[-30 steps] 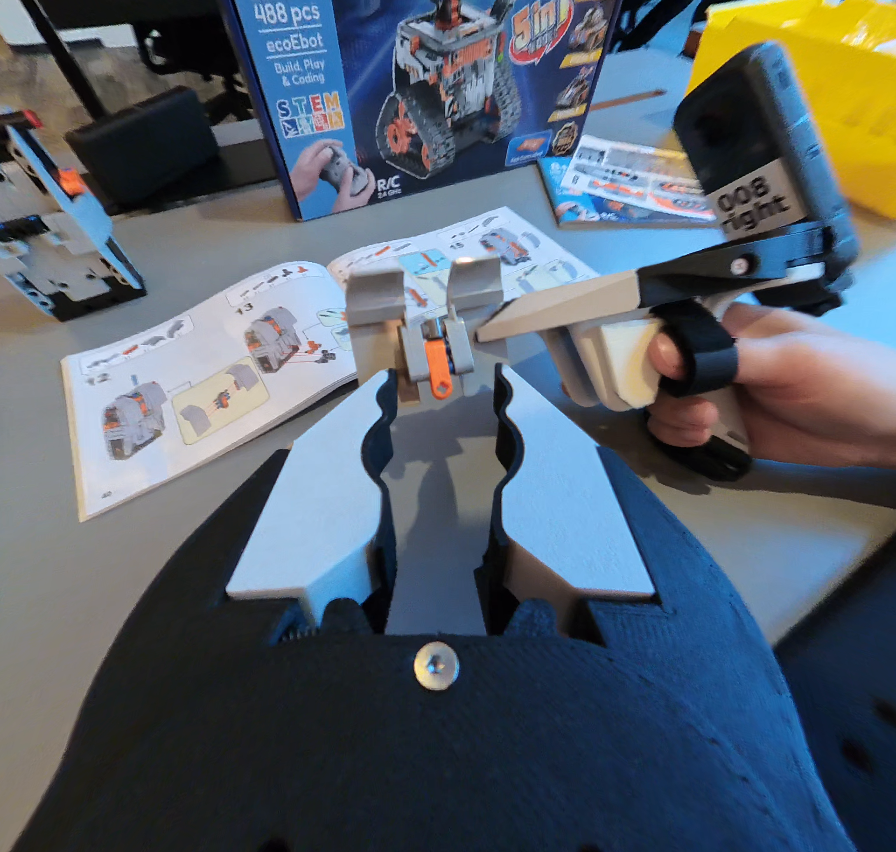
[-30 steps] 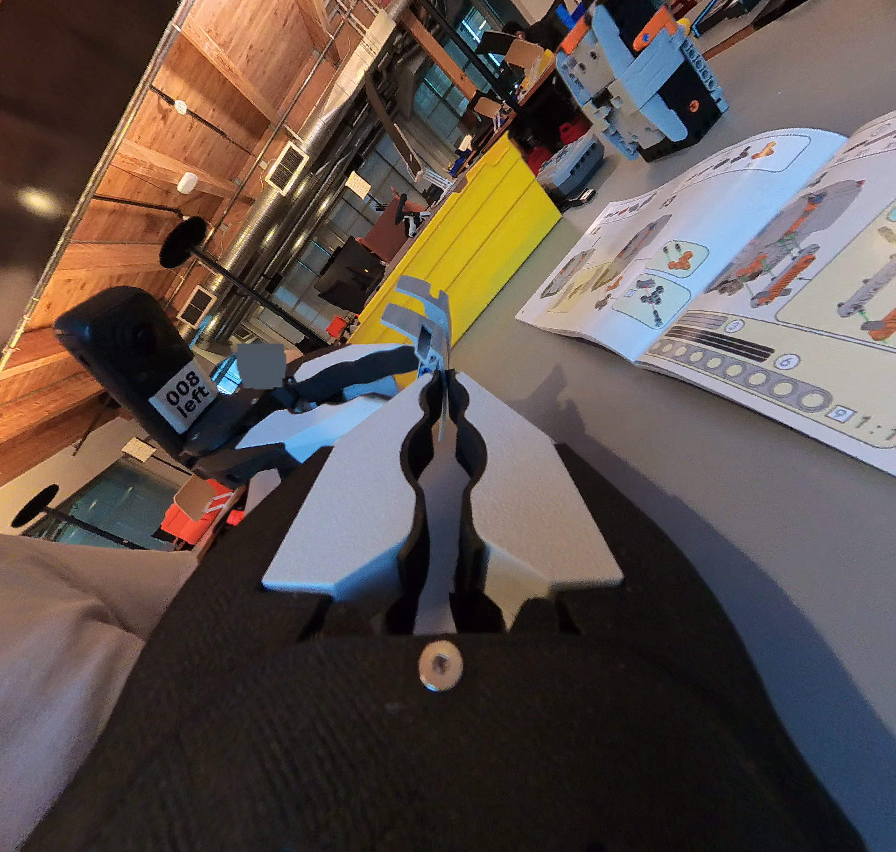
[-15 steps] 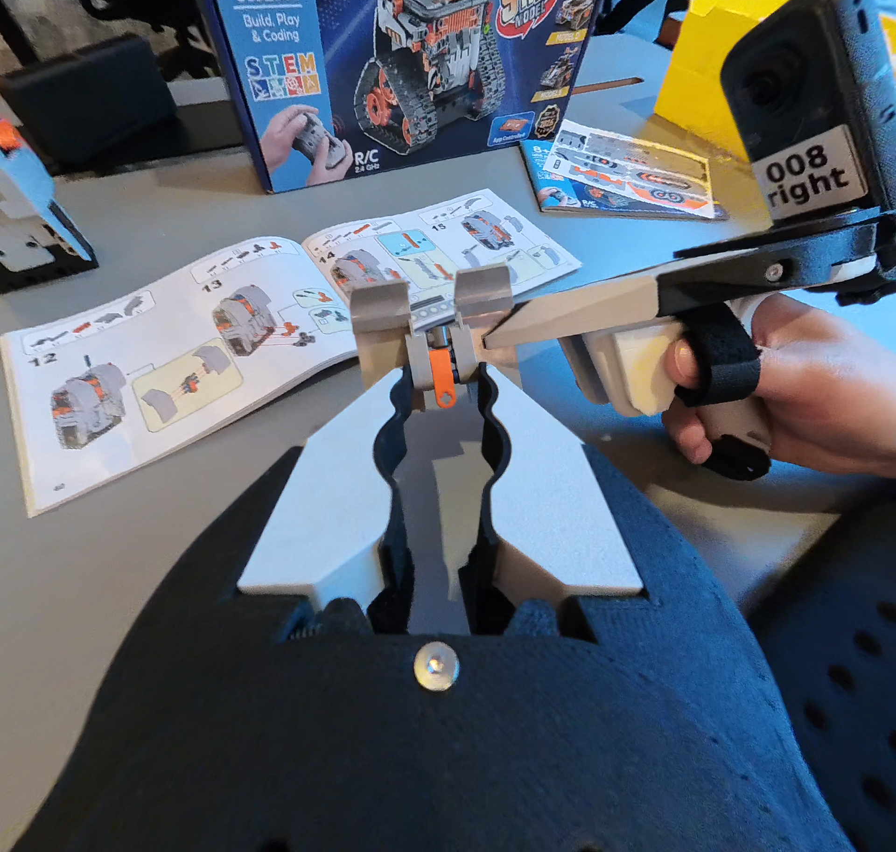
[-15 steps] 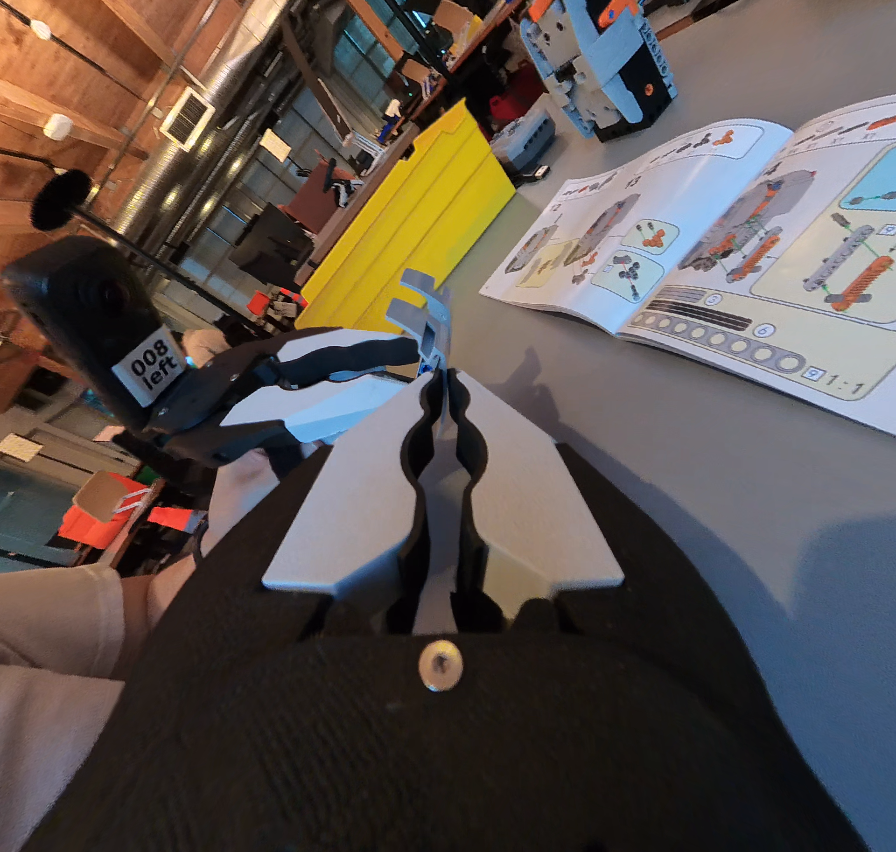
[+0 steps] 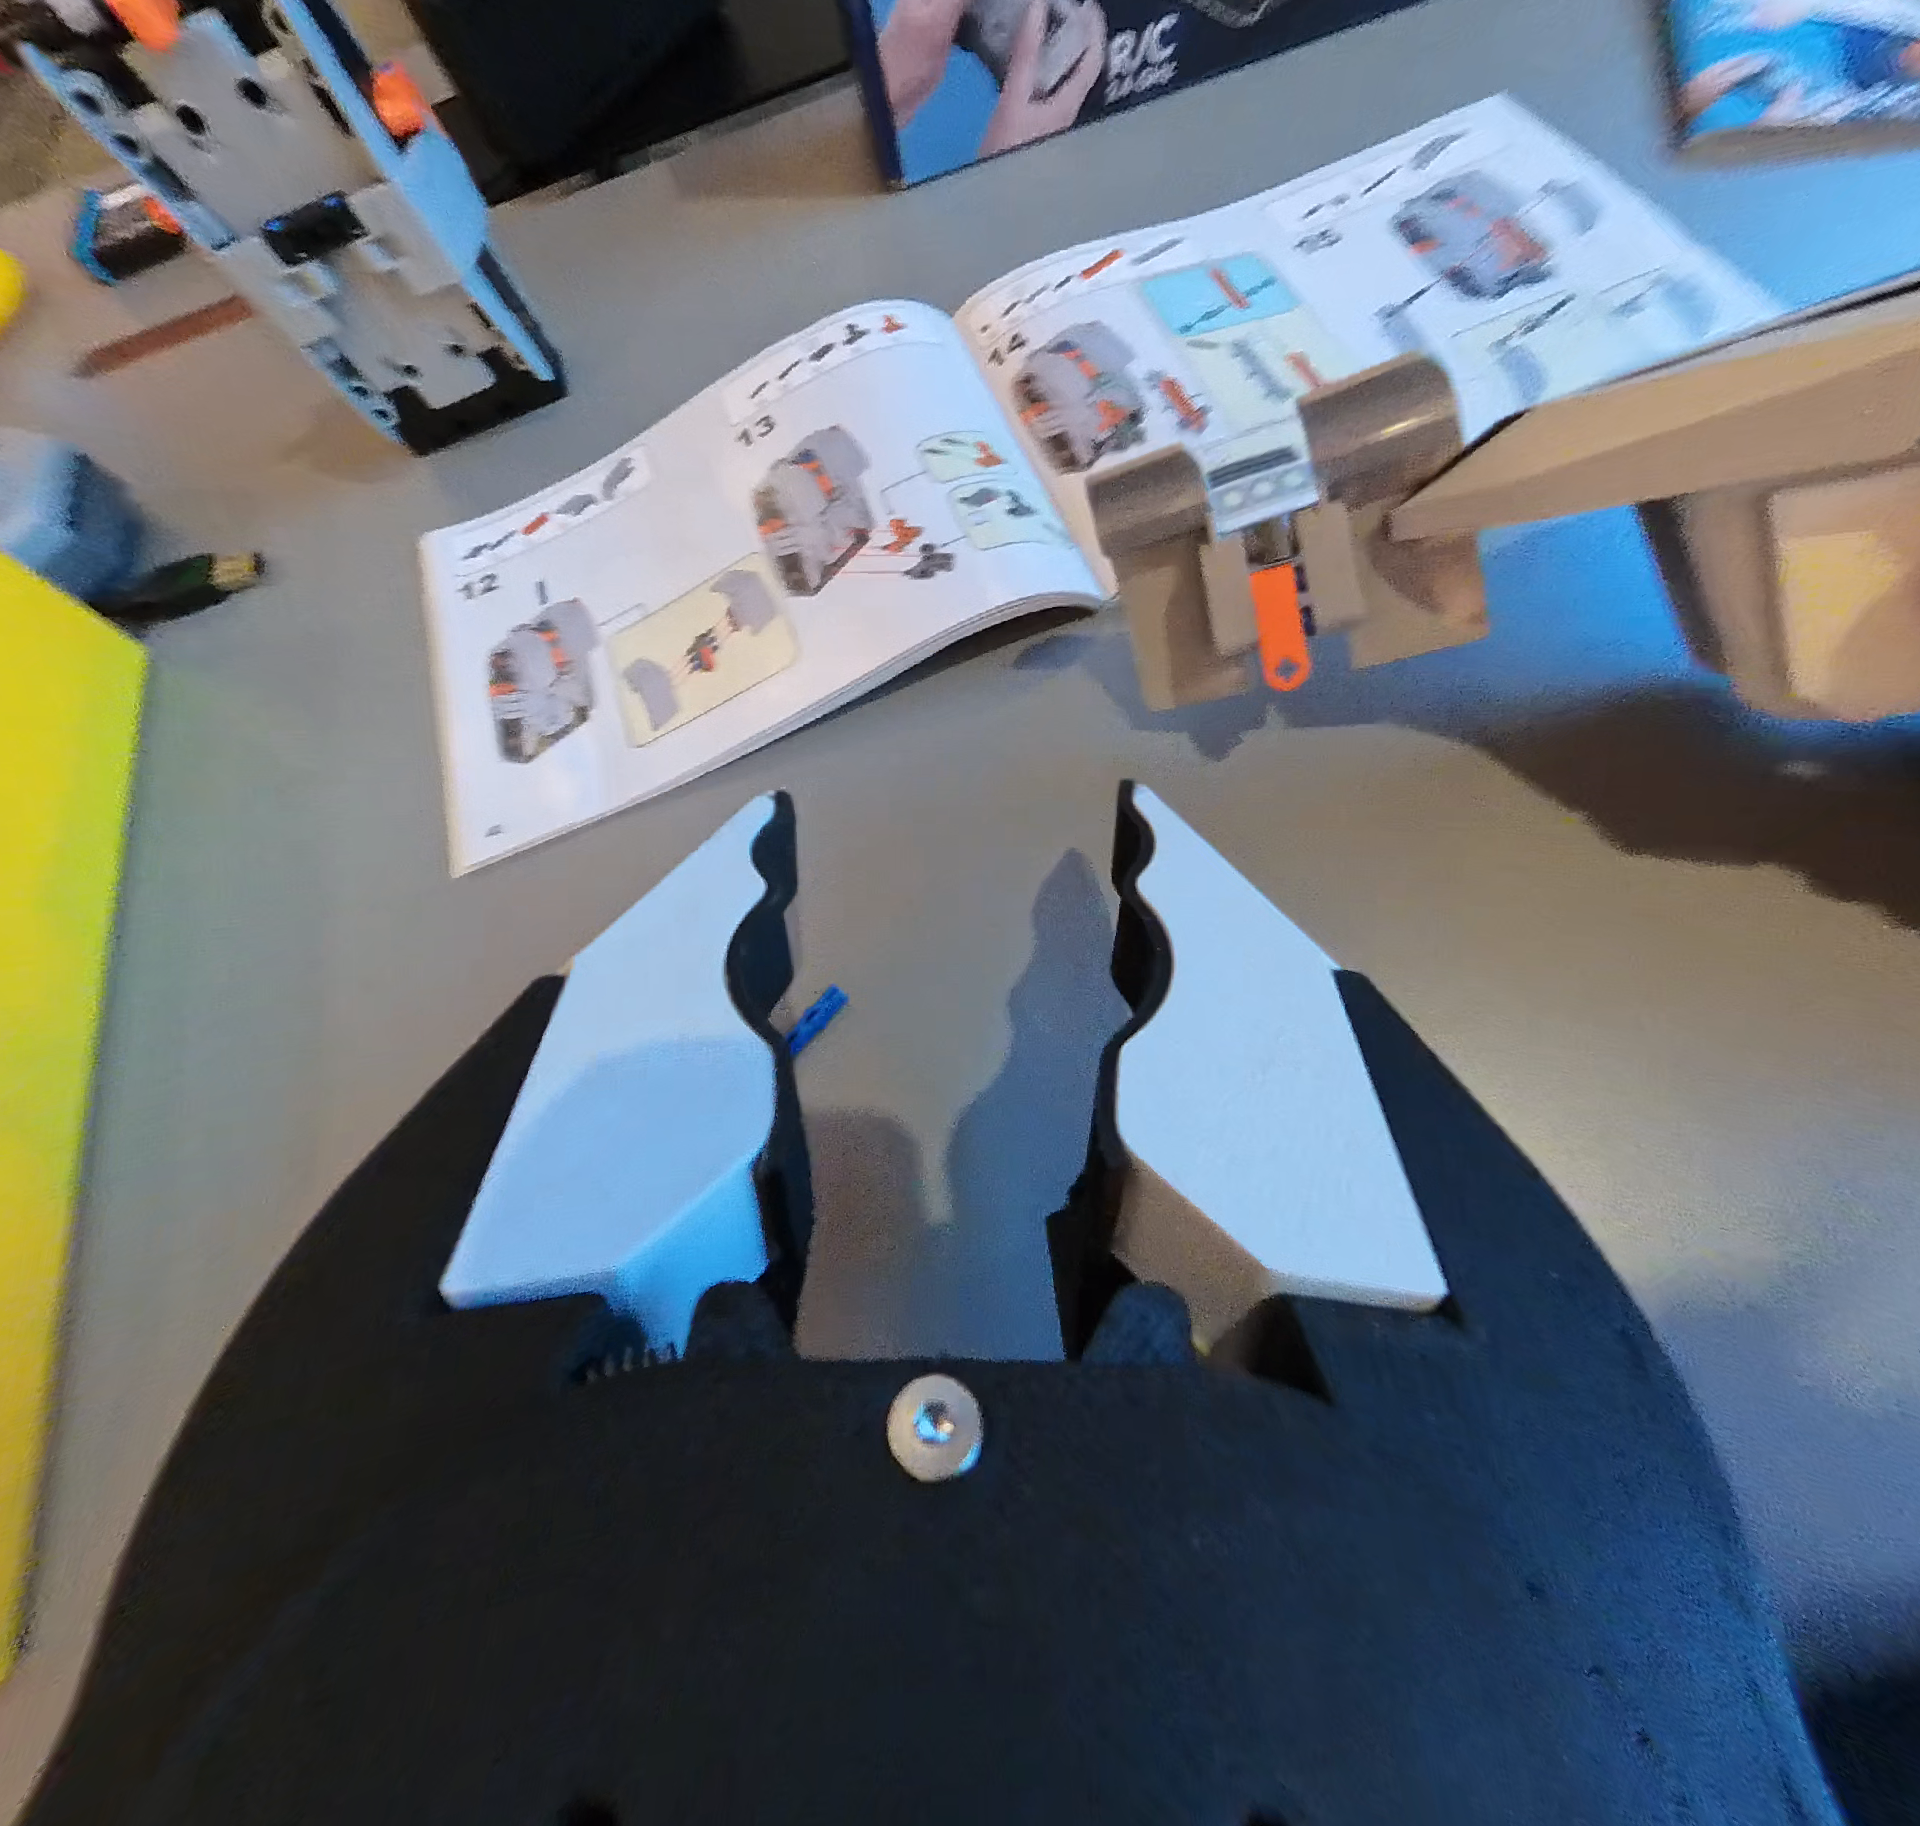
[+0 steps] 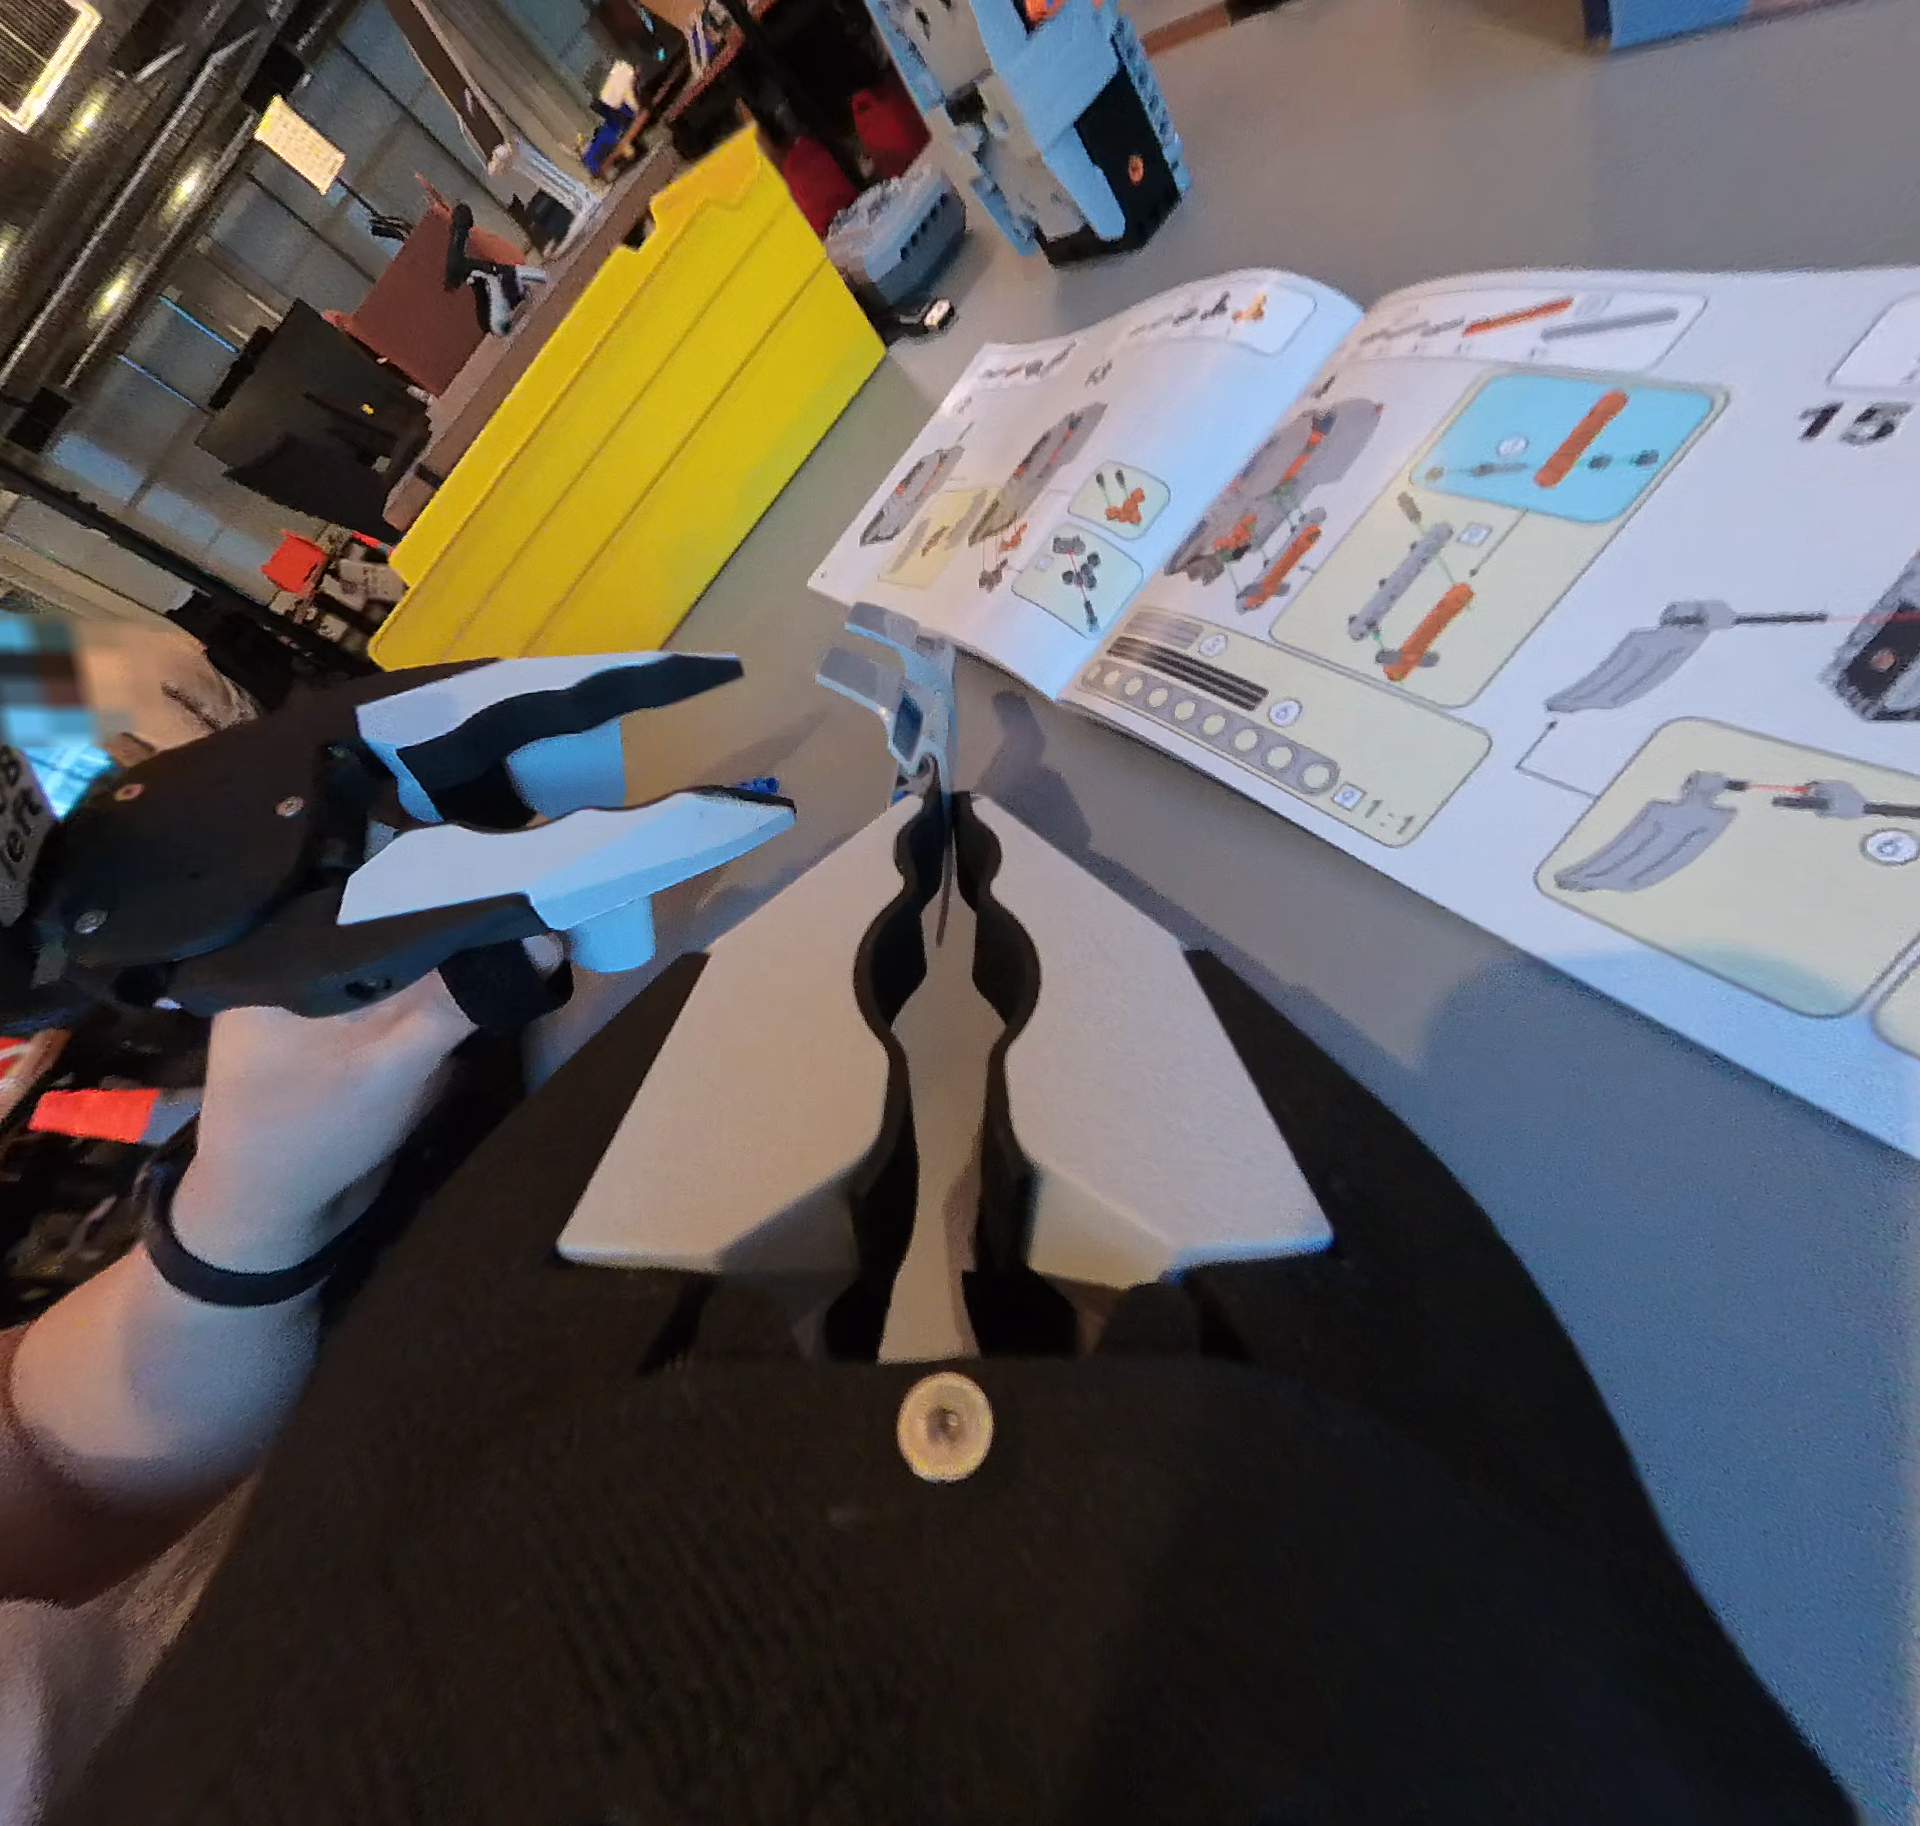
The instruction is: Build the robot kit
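Note:
A small grey brick assembly [image 5: 1283,540] with an orange pin hangs above the grey table [image 5: 1143,945], held from the right by my right gripper [image 5: 1397,524]. In the right wrist view that gripper [image 6: 940,800] is shut on the assembly [image 6: 899,701]. My left gripper [image 5: 951,810] is open and empty, a little back from the assembly; it also shows in the right wrist view [image 6: 769,737], to the left. A small blue pin [image 5: 816,1016] lies on the table between the left fingers, by the left one.
An open instruction booklet [image 5: 831,529] lies just beyond. A larger blue, grey and black brick build [image 5: 312,238] stands at the far left. A yellow bin [image 6: 644,426] is to the left. A blue product box [image 5: 1091,20] stands at the back, a leaflet [image 5: 1787,20] at far right.
My left gripper has let go of the assembly, opened wide and drawn back and left. The right gripper still holds the assembly, now off to the right of the left fingers.

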`<state>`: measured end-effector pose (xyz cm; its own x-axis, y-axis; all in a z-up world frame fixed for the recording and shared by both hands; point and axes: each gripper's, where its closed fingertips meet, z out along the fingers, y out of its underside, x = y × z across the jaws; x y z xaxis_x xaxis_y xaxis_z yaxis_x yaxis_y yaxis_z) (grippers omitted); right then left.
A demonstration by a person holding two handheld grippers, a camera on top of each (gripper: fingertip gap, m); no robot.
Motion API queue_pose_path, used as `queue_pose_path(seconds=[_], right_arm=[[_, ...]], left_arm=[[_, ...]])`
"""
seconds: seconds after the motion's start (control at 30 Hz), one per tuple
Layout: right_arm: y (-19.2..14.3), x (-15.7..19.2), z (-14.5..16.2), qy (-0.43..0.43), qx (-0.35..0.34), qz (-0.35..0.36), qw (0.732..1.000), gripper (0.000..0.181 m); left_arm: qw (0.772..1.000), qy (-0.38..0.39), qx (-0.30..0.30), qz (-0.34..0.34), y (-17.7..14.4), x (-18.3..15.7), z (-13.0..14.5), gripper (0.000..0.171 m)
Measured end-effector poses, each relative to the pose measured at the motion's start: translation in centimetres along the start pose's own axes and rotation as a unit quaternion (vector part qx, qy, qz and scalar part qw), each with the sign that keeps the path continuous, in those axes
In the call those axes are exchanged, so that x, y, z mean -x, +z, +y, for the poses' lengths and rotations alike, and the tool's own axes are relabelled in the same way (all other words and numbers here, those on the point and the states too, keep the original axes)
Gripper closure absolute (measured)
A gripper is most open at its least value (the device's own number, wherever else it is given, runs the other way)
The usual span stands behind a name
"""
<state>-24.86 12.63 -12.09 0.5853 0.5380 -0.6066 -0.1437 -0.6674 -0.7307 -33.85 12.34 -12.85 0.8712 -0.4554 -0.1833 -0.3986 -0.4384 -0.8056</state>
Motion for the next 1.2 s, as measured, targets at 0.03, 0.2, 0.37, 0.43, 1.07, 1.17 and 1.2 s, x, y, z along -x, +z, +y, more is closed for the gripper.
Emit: queue_pose_path(seconds=[0.03,0.2,0.37,0.43,1.07,1.17,1.2], right_arm=[[0.2,-0.2,0.5,0.012,0.015,-0.005,1.0,0.181],[1.6,-0.2,1.2,0.084,0.05,-0.027,0.995,0.181],[3.6,0.4,1.6,0.07,0.083,-0.024,0.994,0.178],[4.0,0.4,1.7,0.041,0.092,-0.007,0.995,0.177],[-12.9,-5.9,1.7,-0.258,0.046,0.302,0.916,0.108],[-17.0,-7.2,2.6,-0.274,0.028,0.369,0.888,0.094],[-18.0,-7.1,2.6,-0.27,0.013,0.378,0.886,0.092]], left_arm=[[1.0,0.007,0.008,-0.009,0.0,0.1,0.3,0.11],[1.0,0.015,0.001,-0.027,-0.4,0.6,0.1,0.107],[1.0,-0.003,-0.008,-0.023,-0.8,0.9,0.0,0.107],[0.999,-0.015,-0.012,-0.028,-1.0,1.6,0.1,0.107],[0.986,-0.126,-0.071,-0.087,-15.1,9.5,1.7,0.088],[0.989,-0.115,-0.075,-0.045,-14.2,6.6,0.5,0.08],[0.99,-0.111,-0.08,-0.036,-13.8,5.8,0.0,0.078]])
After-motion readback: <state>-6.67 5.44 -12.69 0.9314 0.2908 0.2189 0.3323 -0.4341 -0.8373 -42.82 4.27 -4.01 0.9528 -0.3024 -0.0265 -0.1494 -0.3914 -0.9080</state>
